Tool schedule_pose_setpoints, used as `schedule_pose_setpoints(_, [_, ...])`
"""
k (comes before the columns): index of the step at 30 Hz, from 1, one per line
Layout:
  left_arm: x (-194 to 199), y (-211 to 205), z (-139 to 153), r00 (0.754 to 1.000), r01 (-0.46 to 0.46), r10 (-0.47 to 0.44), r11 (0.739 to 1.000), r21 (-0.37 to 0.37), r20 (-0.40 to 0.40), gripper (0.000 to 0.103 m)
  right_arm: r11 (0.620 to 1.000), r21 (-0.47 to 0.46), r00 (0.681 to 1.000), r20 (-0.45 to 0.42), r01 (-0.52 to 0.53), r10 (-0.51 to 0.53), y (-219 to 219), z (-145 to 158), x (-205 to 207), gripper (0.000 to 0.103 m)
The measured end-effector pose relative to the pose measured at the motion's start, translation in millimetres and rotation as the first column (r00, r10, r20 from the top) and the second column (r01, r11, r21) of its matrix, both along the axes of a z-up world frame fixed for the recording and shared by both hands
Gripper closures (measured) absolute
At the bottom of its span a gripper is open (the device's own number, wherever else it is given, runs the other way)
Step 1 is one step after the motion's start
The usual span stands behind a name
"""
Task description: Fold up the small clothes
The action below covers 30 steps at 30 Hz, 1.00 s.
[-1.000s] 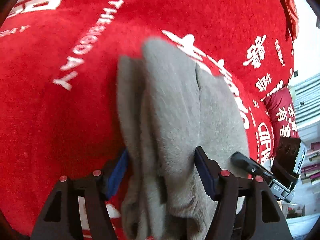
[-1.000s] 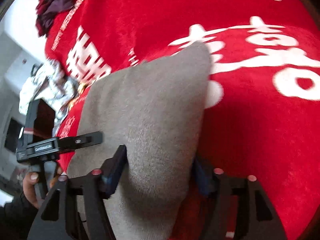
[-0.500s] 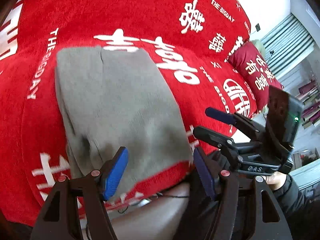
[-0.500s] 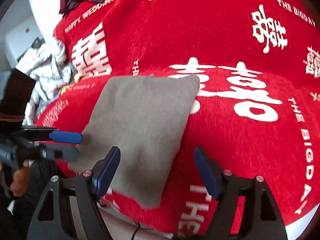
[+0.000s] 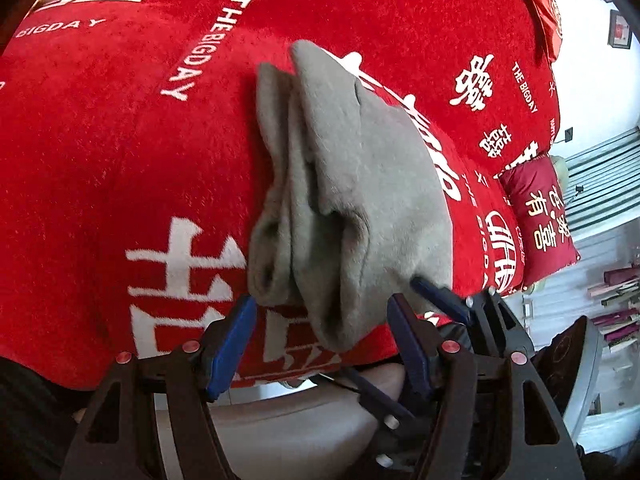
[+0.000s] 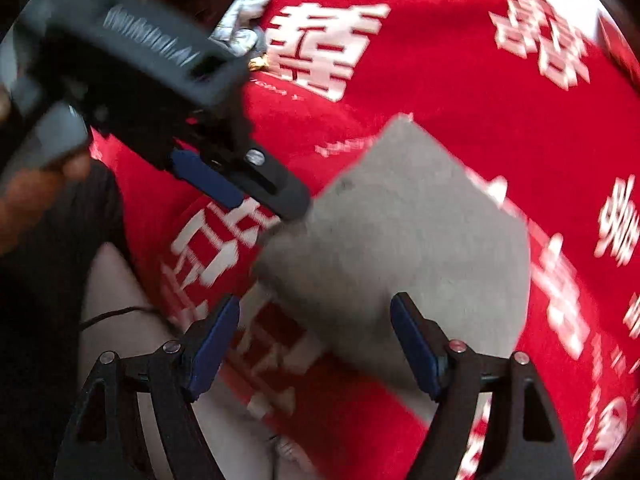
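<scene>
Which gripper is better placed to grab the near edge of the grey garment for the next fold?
Probably the left gripper: open, with the grey garment's bunched near end between its fingers. The right gripper, jaws just opened, only faces a corner, and its view is blurred.

Bed covered by a red blanket (image 5: 120, 160) with white lettering, folded grey garment (image 5: 360, 184) lying near its front edge, red cushion (image 5: 538, 216) at the far right, crumpled pale cloth (image 6: 244, 20) far left
</scene>
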State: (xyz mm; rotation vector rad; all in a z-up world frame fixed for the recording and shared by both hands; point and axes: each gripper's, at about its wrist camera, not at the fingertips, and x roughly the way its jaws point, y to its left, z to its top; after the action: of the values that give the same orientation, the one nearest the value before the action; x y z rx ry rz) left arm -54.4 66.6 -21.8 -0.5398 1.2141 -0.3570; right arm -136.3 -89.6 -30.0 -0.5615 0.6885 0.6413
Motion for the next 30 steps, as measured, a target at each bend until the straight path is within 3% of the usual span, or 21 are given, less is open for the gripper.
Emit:
schedule_pose_setpoints(1, [1.5,3.4,0.1,1.0,-0.006,0.006,1.0,0.0,0.0,0.035,1.0,-0.014,1.0,0.006,0.005,-0.005,4.4,-3.6,5.3,0.043])
schedule_pose_setpoints(3, [4.4,15.9,-0.8,1.0,-0.028,0.028,1.0,-0.001,-0.001,0.035,1.0,0.006,0.994,-0.108,0.007,-0.007,9.0,-10.1,23.7,0.094])
schedule_pose_setpoints(6, [9.3,31.6,-0.1,0.999,-0.053,0.053,0.999,0.002,-0.005,0.035,0.996,0.091,0.984,-0.178,-0.008,0.024,8.3,-1.7,32.8,0.095])
schedule_pose_setpoints(10, [15.1,47.5,3.1,0.997,-0.075,0.075,0.997,-0.004,0.008,0.035,0.98,0.199,0.986,-0.158,-0.02,0.052,10.0,28.7,34.2,0.095])
schedule_pose_setpoints(14, [21.8,48.8,1.8,0.997,-0.082,0.082,0.997,-0.014,0.006,0.035,0.986,0.168,0.964,-0.265,0.02,0.026,18.7,-8.2,48.1,0.095])
schedule_pose_setpoints(17, [25.5,39.6,7.0,0.998,-0.055,0.055,0.998,-0.001,0.014,0.035,0.985,0.165,0.961,-0.277,0.046,0.001,14.4,-17.7,48.5,0.094])
schedule_pose_setpoints(19, [30.9,30.5,15.2,0.999,-0.028,0.029,1.0,-0.009,0.029,0.035,0.98,0.187,0.959,-0.284,0.063,-0.008,8.4,-13.1,47.3,0.089])
schedule_pose_setpoints(24, [53.4,-13.2,51.1,0.991,0.074,-0.07,0.997,-0.031,0.117,0.035,0.967,0.243,0.963,-0.269,0.078,-0.01,-16.6,14.2,40.5,0.034])
schedule_pose_setpoints(26, [58.6,-32.4,61.7,0.983,0.12,-0.116,0.992,-0.026,0.145,0.035,0.951,0.29,0.964,-0.264,0.107,-0.028,-41.1,26.4,35.7,0.028])
schedule_pose_setpoints(30, [63.3,-75.0,56.7,0.962,0.227,-0.228,0.974,0.021,0.15,0.035,0.94,0.285,0.946,-0.312,0.186,-0.092,-84.6,26.0,39.5,0.027])
